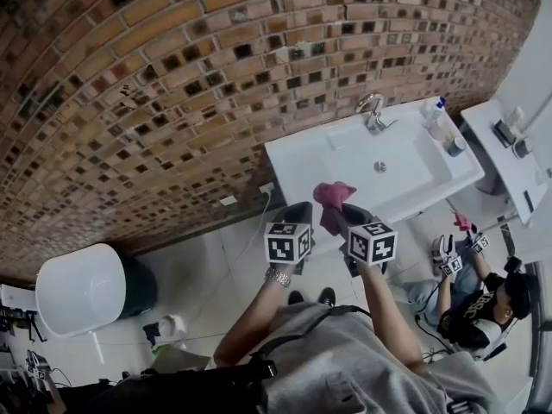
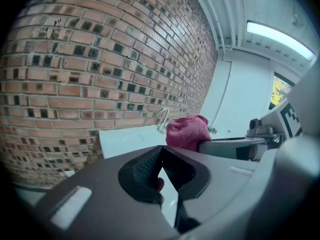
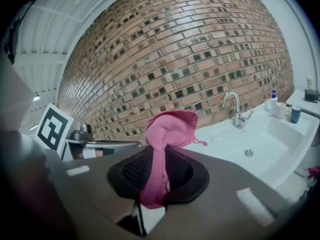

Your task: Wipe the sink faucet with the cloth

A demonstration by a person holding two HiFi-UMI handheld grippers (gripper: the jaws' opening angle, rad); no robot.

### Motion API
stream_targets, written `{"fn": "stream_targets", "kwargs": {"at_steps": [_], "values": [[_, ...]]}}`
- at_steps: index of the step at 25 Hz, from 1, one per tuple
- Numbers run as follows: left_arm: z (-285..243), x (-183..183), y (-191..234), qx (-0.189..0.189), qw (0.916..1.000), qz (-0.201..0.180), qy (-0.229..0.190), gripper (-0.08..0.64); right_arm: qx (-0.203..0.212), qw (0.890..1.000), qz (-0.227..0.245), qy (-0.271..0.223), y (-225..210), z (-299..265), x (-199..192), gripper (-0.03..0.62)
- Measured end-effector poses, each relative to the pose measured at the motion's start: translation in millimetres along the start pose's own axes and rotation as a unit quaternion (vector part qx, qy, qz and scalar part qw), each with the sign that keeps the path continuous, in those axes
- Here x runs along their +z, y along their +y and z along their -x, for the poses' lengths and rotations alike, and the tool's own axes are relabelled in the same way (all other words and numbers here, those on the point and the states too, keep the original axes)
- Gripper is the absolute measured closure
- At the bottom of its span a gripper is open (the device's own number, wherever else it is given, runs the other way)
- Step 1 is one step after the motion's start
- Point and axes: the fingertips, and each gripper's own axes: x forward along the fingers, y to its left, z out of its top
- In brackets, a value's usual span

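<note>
The white sink (image 1: 345, 158) hangs on the brick wall, with a chrome faucet (image 1: 373, 115) at its back rim. My right gripper (image 1: 345, 214) is shut on a pink cloth (image 1: 332, 201) and holds it in the air just in front of the sink's near edge. In the right gripper view the cloth (image 3: 167, 129) bunches above the closed jaws of the right gripper (image 3: 159, 171), and the faucet (image 3: 235, 109) stands further off to the right. My left gripper (image 1: 300, 212) hovers beside it, shut and empty (image 2: 160, 156). From there the cloth (image 2: 187, 131) partly hides the faucet (image 2: 163, 118).
A soap bottle (image 1: 435, 115) and a cup (image 1: 454, 145) stand on the sink's right corner. A white shelf (image 1: 509, 158) lies further right. Another person (image 1: 474, 304) crouches at the lower right with grippers. A white-lidded bin (image 1: 82, 287) and a spray bottle (image 1: 168, 328) sit on the floor at left.
</note>
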Motion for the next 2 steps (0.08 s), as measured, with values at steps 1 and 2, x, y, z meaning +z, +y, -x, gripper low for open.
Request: {"fn": "stream_targets", "kwargs": {"at_steps": [1,2], "values": [[1.1,-4.5,0.0,-0.001,1.0000,0.001,0.004,0.540,-0.001,1.000,-0.005,0.001,0.6,2.3,-4.0,0.525],[2.3,-9.0,0.1,-0.001,1.0000,0.003,0.008,0.541,-0.001,1.000,-0.009,0.003,1.2,4.5,-8.0,0.525]]}}
